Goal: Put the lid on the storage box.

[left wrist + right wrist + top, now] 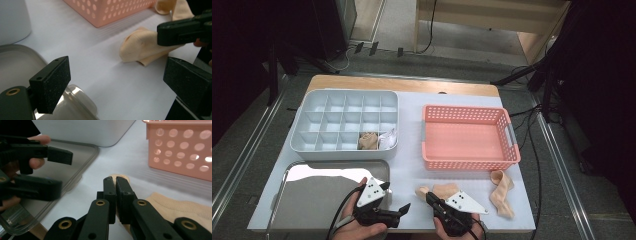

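At the bottom of the high view, right of centre, the right gripper lies low over the white table cover, its jaws pressed together; in the right gripper view they meet with barely a slit between them, and the beige sock lies directly under and beside them, its rounded end showing just past the tips. Whether a fold of cloth is actually pinched between the pads cannot be told. In the left gripper view that same sock sits in the upper right of the frame, with the other gripper's black jaw resting across its right part. The left gripper is at the bottom centre of the high view, just left of the right one, its jaws spread wide and holding nothing; in the left gripper view the two pads stand far apart at the lower left and lower right edges. It hangs over the right edge of the metal tray, which occupies the lower left of the high view. A second sock lies apart toward the lower right, just below the pink basket in the right middle of the frame. In the upper left middle sits the grey divided box, with a beige item and a white item in two of its lower right compartments.
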A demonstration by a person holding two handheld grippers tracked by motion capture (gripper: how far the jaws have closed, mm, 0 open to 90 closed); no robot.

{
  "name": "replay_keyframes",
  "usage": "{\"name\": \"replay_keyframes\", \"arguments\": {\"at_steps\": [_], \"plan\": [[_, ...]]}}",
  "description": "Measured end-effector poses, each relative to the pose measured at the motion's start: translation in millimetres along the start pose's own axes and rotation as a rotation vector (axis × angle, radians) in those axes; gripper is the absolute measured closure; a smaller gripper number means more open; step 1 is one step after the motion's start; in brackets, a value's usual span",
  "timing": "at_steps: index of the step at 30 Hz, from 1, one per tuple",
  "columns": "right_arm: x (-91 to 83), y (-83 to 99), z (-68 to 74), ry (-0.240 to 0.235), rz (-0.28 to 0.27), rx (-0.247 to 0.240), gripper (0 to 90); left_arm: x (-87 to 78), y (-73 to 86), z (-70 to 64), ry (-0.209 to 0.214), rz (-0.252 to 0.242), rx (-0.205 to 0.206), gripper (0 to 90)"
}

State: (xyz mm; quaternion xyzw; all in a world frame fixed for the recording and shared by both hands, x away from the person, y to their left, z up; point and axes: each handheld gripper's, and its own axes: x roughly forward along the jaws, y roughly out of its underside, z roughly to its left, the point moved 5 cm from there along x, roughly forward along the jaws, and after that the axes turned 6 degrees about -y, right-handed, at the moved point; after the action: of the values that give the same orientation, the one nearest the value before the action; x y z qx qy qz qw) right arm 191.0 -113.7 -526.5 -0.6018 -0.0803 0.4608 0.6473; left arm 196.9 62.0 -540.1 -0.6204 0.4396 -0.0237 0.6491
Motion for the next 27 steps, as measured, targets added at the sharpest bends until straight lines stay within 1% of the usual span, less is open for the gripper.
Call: {"name": "replay_keyframes", "arguments": {"at_steps": [1,2,4,6,7,8,9,10,12,13,14,15,16,17,18,19,20,21,23,24,25,26,27], "plan": [[-0.2,-0.7,0.8,-0.006,0.001,-0.002,87.4,2.7,0.3,-1.1,-0.005,0.011,0.011,10.2],[-0.3,-1.5,1.5,-0.014,0.001,-0.006,87.4,5.9,0.3,-1.9,-0.014,0.013,0.024,15.4],[-0.6,-3.5,3.1,-0.031,-0.007,-0.014,87.3,10.7,-0.1,-3.0,-0.002,0.029,0.046,16.7],[-1.7,-5.0,4.9,-0.047,-0.003,-0.023,87.3,13.8,-2.6,-2.5,-0.009,0.018,0.055,22.4],[-2.3,-5.7,5.9,-0.056,-0.004,-0.029,87.3,14.6,-3.3,-2.0,-0.006,0.019,0.059,25.0],[-2.6,-6.6,6.6,-0.074,-0.01,-0.034,87.3,17.3,-4.5,-1.7,-0.001,0.013,0.08,32.2],[-2.6,-6.6,6.6,-0.074,-0.01,-0.034,87.3,17.3,-4.5,-1.7,-0.001,0.013,0.08,36.2],[-3.0,-7.1,6.8,-0.085,-0.013,-0.036,87.3,18.7,-4.8,-2.5,0.007,0.008,0.093,36.2],[-3.5,-8.0,8.2,-0.1,-0.013,-0.029,87.3,20.6,-5.6,-4.8,0.038,-0.006,0.113,43.3],[-3.0,-8.7,8.4,-0.11,-0.014,-0.039,87.3,21.2,-5.9,-6.2,0.058,-0.009,0.118,47.4],[-2.7,-9.2,9.4,-0.12,-0.014,-0.041,87.3,22.0,-6.3,-7.4,0.076,-0.015,0.127,49.6],[-1.7,-9.6,11.0,-0.135,-0.011,-0.049,87.3,22.2,-6.4,-8.6,0.083,-0.022,0.135,58.6],[-1.7,-9.6,11.0,-0.135,-0.011,-0.049,87.3,22.3,-6.4,-10.0,0.09,-0.027,0.136,63.2],[-1.2,-9.4,11.4,-0.14,-0.006,-0.043,86.7,22.0,-6.3,-10.7,0.092,-0.029,0.15,69.7],[-1.2,-9.4,11.4,-0.14,-0.006,-0.043,86.7,21.5,-6.0,-11.5,0.09,-0.028,0.16,69.7],[-1.0,-9.6,10.9,-0.142,-0.01,-0.037,85.3,20.7,-5.7,-12.1,0.103,-0.019,0.161,75.7],[-2.2,-11.0,8.4,-0.143,-0.024,-0.026,80.8,20.1,-5.9,-11.9,0.116,-0.01,0.149,84.4],[-4.0,-11.8,7.1,-0.149,-0.03,-0.012,79.6,20.0,-6.5,-10.5,0.119,-0.006,0.126,86.0],[-9.2,-14.2,2.1,-0.137,-0.051,0.001,76.5,19.0,-7.8,-6.5,0.137,0.007,0.08,87.5],[-9.2,-14.2,2.1,-0.137,-0.051,0.001,76.5,18.1,-8.2,-4.6,0.128,0.008,0.076,87.5],[-16.5,-16.0,-5.0,-0.122,-0.068,0.021,76.5,17.2,-8.4,-2.9,0.126,0.01,0.073,87.9],[-16.5,-16.0,-5.0,-0.122,-0.068,0.021,76.5,16.4,-8.7,-1.6,0.127,0.012,0.065,87.9],[-20.0,-16.5,-8.8,-0.114,-0.076,0.029,76.1,15.9,-8.9,-0.3,0.132,0.012,0.061,88.0]]}}
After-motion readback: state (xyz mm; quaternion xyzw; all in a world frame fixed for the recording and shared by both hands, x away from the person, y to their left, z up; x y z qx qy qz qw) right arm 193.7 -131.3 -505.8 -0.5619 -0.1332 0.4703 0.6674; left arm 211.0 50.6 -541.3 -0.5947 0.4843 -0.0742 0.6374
